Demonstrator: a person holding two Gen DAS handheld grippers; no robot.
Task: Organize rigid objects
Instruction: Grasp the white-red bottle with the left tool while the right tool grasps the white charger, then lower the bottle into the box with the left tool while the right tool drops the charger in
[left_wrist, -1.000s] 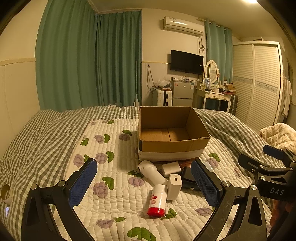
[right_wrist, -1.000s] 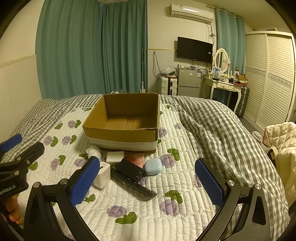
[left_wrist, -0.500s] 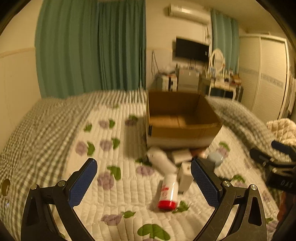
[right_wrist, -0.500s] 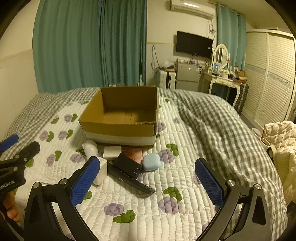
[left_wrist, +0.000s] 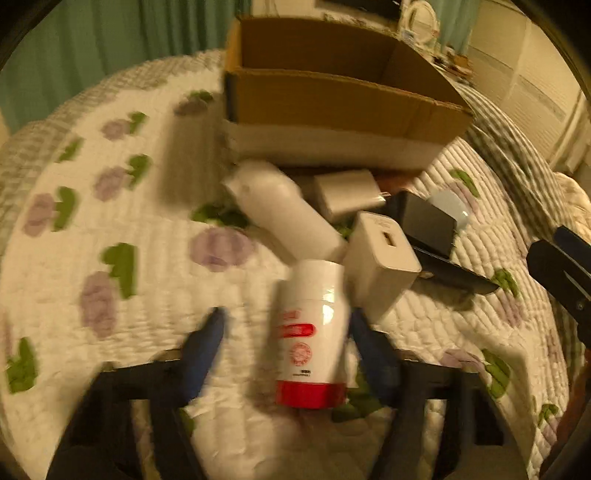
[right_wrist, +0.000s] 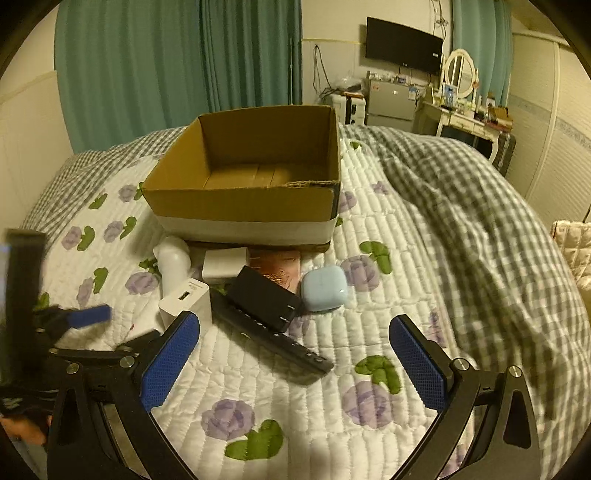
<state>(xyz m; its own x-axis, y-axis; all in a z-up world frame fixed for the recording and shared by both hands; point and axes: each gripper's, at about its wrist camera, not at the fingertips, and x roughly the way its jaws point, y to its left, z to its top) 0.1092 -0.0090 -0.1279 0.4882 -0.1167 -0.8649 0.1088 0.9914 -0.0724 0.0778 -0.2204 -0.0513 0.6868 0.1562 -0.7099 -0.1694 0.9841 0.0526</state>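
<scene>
The left gripper (left_wrist: 286, 325) has just been closing around the red-capped white bottle (left_wrist: 312, 334) lying on the bed (left_wrist: 129, 295); the left pad looks apart from it. The right gripper (right_wrist: 295, 354) hangs wide open, empty, over the black remote (right_wrist: 269, 332) below the cardboard box (right_wrist: 243, 199).

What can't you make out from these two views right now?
- Left wrist view: motion blur hides whether the left gripper, jaws just closing, touches the white red-capped bottle; label unreadable.
- Right wrist view: black rectangular device covers part of the coppery flat item.
</scene>
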